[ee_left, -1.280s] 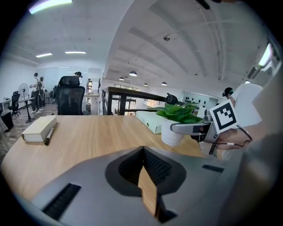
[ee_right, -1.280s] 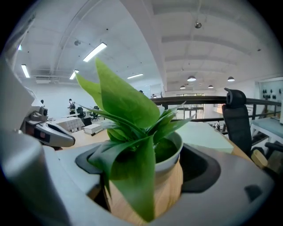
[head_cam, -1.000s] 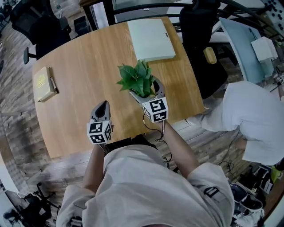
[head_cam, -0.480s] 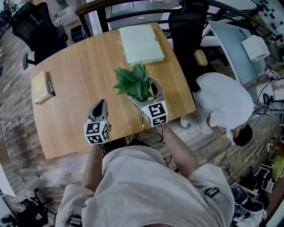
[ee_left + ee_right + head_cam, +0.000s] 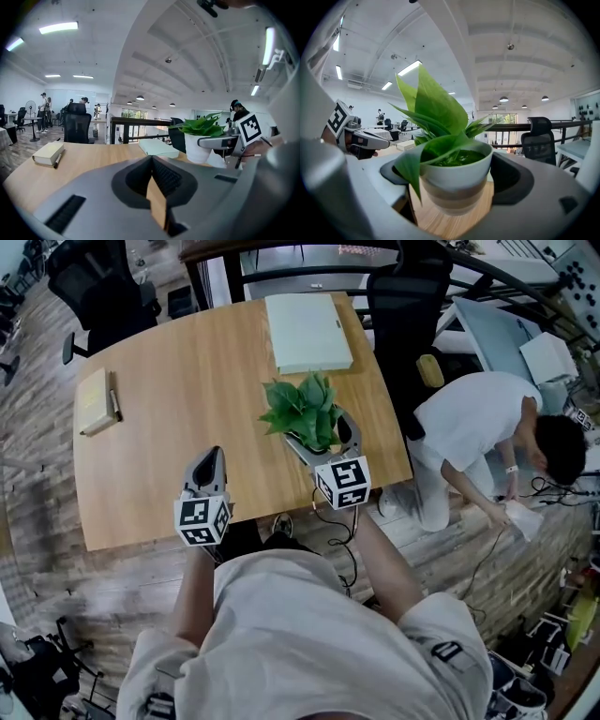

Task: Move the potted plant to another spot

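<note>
Wooden table [image 5: 187, 399]. Potted plant [image 5: 305, 413] is over its near right part, in front of the pale folder [image 5: 307, 332]. Right gripper [image 5: 322, 439] clamps the white pot between its jaws. Left gripper [image 5: 210, 463] is near the table's front edge, jaws pressed together, empty.

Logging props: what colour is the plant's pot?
The pot is white, with a tan band lower down; best in the right gripper view.

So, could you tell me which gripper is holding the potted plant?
The right gripper, jaws clasping the potted plant by its white pot; the left gripper is shut, empty.
</note>
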A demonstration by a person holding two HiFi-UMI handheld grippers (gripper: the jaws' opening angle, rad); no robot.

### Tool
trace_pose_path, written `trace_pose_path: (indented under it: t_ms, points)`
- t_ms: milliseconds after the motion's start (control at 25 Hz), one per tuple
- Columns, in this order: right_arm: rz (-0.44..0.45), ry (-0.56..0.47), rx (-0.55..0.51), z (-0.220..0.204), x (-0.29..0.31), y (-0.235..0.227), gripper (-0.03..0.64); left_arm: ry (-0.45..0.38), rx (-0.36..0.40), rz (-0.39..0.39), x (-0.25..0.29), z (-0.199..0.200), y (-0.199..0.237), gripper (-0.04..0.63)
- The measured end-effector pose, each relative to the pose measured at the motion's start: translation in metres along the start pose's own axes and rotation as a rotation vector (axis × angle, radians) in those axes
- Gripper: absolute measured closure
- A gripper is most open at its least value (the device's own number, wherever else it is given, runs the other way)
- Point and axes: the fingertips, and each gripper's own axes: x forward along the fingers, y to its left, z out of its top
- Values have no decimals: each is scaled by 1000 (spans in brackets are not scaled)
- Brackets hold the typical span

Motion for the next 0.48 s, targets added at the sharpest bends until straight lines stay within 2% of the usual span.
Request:
trace_pose_path:
  t_ms: [480]
  points:
    - [104,-28,-15,14,24,41,118,-13,-25,113,-37,-3,33,584]
